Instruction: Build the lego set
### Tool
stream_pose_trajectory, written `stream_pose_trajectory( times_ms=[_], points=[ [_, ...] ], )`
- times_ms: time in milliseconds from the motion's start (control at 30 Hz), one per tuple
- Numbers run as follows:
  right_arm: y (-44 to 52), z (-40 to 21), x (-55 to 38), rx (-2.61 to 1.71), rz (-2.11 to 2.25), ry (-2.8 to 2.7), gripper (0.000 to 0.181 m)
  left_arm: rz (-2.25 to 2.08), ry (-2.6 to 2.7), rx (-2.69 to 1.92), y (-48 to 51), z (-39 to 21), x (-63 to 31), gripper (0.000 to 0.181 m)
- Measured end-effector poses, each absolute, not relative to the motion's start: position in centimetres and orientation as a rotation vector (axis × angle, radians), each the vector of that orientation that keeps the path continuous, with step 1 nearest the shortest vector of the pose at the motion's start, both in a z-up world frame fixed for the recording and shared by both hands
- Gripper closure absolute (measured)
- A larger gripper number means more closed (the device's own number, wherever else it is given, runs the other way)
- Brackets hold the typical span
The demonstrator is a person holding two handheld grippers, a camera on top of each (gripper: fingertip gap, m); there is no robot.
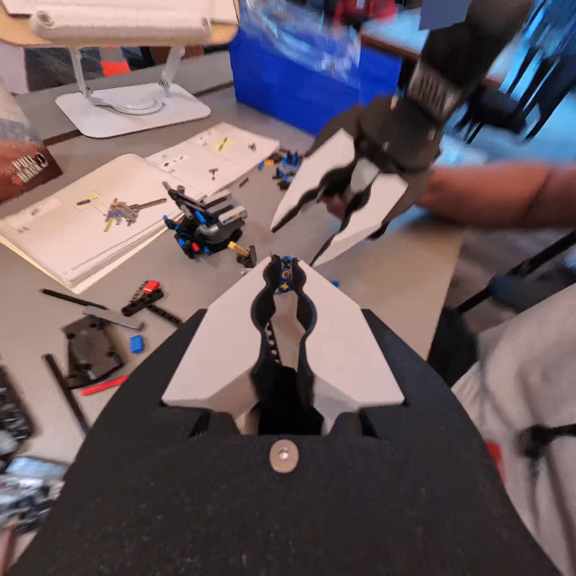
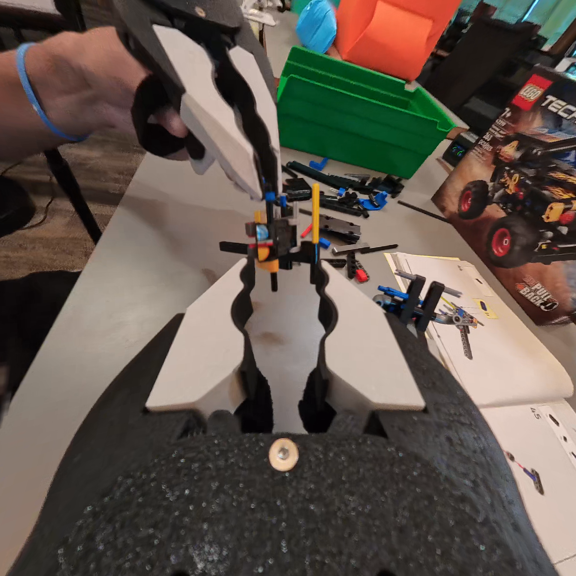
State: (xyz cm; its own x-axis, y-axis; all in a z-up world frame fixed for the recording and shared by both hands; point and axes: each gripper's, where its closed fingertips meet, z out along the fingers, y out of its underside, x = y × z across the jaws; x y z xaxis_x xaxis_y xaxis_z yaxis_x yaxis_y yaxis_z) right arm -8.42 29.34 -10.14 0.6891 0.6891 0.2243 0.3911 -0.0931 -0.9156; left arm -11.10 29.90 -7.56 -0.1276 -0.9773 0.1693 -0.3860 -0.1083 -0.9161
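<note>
Left wrist view. We find the left gripper point(image 1: 285, 268) clenched at its tips on a small lego sub-assembly point(image 1: 285, 276), of which only a blue part with a brown pin and a yellow cross shows between the pads. The right gripper point(image 1: 314, 237) hangs above and beyond it, angled down, its jaws parted and nothing visible between them. On the grey table point(image 1: 374, 299) lie the open instruction booklet point(image 1: 103, 215), a larger black, grey and blue chassis section point(image 1: 208, 223) just beside it, and loose black beams point(image 1: 146, 300) with a red part.

Right wrist view. We see the right gripper point(image 2: 282, 268) spread wide, holding nothing. The left gripper point(image 2: 269, 190) comes down from the upper left and pinches the sub-assembly point(image 2: 274, 240) by its top, clear of the table. A yellow axle point(image 2: 315, 212) stands up from one side, and black pins and an orange part project from the others. A green bin point(image 2: 358, 124) and the set's box point(image 2: 514, 193) stand behind.

Assessment. We judge the sub-assembly light and rigid in its beams but weak at its friction joints: the yellow axle and thin pins may slide out or pivot if pushed sideways. Smooth plastic may slip between the pads. We advise taking hold of the solid black core, not the projecting axles.
</note>
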Motion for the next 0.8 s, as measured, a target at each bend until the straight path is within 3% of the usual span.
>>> stream_pose_trajectory(
  times_ms=[200,367,467,667,800],
  points=[
    [28.4,-9.7,-10.1,-1.672,0.603,-0.809,0.136,-1.74,1.252,-1.65,30.8,-6.2,-11.4,0.176],
    [27.5,-8.4,-11.0,-1.621,0.742,-0.787,0.142,-1.919,1.219,-1.587,29.3,-5.8,-11.3,0.176],
    [27.2,-7.7,-11.1,-1.611,0.781,-0.766,0.165,-1.914,1.275,-1.563,28.0,-6.1,-10.8,0.176],
    [27.1,-7.9,-10.7,-1.727,1.0,-0.696,0.166,-1.893,1.27,-1.553,28.1,-6.2,-10.3,0.176],
    [27.7,-7.4,-10.0,-1.738,1.119,-0.576,0.167,-1.604,1.336,-1.434,28.8,-6.7,-10.4,0.168]
  ],
)
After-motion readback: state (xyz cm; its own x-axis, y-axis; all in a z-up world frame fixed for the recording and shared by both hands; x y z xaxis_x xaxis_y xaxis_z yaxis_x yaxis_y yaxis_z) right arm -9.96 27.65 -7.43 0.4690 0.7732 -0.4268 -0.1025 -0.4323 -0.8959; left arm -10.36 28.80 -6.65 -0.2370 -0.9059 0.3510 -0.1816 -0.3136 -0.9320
